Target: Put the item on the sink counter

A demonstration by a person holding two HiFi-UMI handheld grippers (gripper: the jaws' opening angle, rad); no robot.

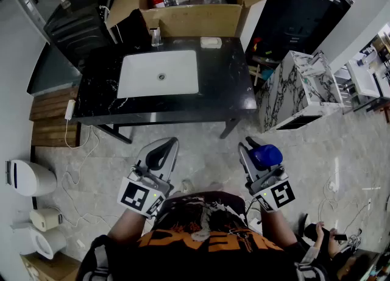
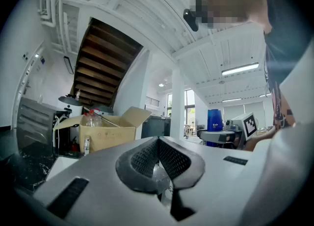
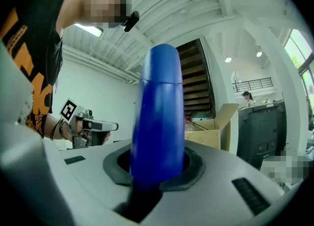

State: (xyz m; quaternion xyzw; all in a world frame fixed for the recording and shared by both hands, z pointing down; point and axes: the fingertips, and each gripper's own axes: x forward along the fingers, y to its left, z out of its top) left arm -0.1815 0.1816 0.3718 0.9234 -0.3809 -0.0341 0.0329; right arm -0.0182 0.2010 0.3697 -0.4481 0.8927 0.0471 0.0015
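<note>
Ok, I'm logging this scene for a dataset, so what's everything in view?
counter: one, black marble, ahead of the person
basin: one, white, set in counter
block: one, white, counter's back edge
box: one, brown cardboard, open, behind counter
cabinet: one, white marbled, right of counter
bottle: one, blue, in right claw
left claw: one, grey, shut, empty
right claw: one, grey, shut on bottle
</note>
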